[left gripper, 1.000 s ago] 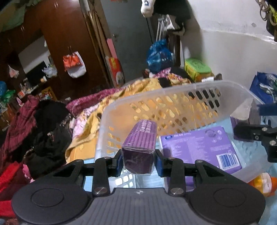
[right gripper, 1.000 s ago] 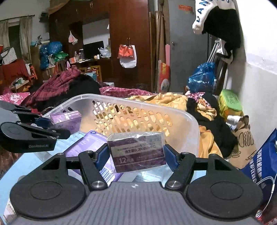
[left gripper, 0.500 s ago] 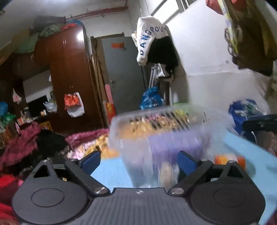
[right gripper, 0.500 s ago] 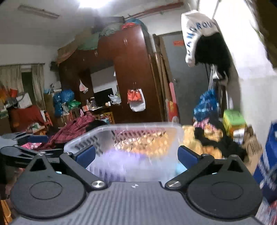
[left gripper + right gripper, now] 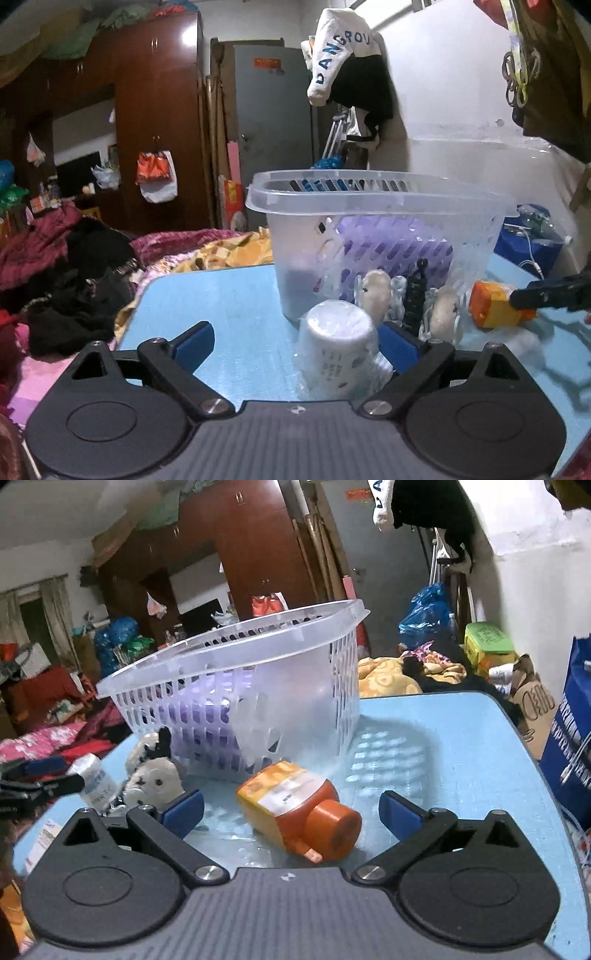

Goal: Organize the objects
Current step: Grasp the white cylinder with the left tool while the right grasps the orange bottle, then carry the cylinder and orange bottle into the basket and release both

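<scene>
A clear plastic basket point(image 5: 384, 206) point(image 5: 236, 657) stands on the blue table and holds purple boxes point(image 5: 399, 243). My left gripper point(image 5: 295, 343) is open, its jaws either side of a white plastic-wrapped roll point(image 5: 338, 350) lying on the table, not touching it. My right gripper point(image 5: 291, 810) is open around an orange bottle point(image 5: 299, 805) lying on its side, cap toward me. A small plush toy point(image 5: 155, 771) point(image 5: 376, 295) lies against the basket between the roll point(image 5: 94, 779) and the bottle point(image 5: 495, 308).
The blue table point(image 5: 461, 757) ends at a rounded corner on the right. A blue bag point(image 5: 576, 731) stands to the right of it. Piles of clothes and bedding point(image 5: 66, 277) lie beyond the table's left edge. A wall point(image 5: 461, 162) is behind the basket.
Both grippers let go of their purple boxes, which now lie in the basket. Both opened, drew back and dropped to table level, the left at the white roll, the right at the orange bottle.
</scene>
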Action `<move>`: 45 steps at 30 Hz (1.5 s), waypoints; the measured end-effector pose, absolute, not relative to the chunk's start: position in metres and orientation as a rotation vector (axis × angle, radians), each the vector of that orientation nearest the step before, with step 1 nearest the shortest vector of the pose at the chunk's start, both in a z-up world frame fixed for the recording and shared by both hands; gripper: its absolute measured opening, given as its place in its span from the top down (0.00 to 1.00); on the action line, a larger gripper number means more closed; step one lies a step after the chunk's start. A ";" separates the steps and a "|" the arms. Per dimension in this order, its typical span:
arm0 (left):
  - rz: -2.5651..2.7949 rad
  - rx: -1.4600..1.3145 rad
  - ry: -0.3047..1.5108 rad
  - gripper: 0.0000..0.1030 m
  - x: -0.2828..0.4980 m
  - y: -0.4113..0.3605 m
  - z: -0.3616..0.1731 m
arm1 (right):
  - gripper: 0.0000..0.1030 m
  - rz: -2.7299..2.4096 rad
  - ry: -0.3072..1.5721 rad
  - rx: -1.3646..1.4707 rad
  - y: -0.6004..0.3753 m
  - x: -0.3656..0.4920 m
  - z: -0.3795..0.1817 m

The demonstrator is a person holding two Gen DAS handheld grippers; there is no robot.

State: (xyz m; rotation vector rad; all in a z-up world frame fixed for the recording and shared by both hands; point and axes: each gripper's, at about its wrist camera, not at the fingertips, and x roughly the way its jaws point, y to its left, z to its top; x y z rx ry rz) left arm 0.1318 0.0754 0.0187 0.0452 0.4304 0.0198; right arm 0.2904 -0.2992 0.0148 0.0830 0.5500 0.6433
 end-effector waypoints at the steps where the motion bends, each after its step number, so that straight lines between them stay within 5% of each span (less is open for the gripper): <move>1: 0.022 0.045 0.437 0.07 0.135 0.075 0.018 | 0.00 0.640 0.553 0.074 -0.298 0.291 0.014; 8: 0.018 0.059 0.462 0.09 0.141 0.072 0.007 | 0.10 0.631 0.571 0.027 -0.288 0.288 0.005; 11: -0.004 0.037 0.458 0.19 0.140 0.074 0.007 | 0.16 0.624 0.581 0.008 -0.286 0.287 0.003; 15: 0.000 0.029 0.449 0.49 0.140 0.073 0.006 | 0.28 0.617 0.569 0.031 -0.291 0.284 0.003; 35: -0.053 0.002 0.381 0.49 0.130 0.083 0.004 | 0.47 0.738 0.482 0.078 -0.298 0.268 0.008; 45: -0.073 -0.010 0.389 0.49 0.133 0.085 0.001 | 0.46 0.791 0.575 -0.046 -0.277 0.275 0.005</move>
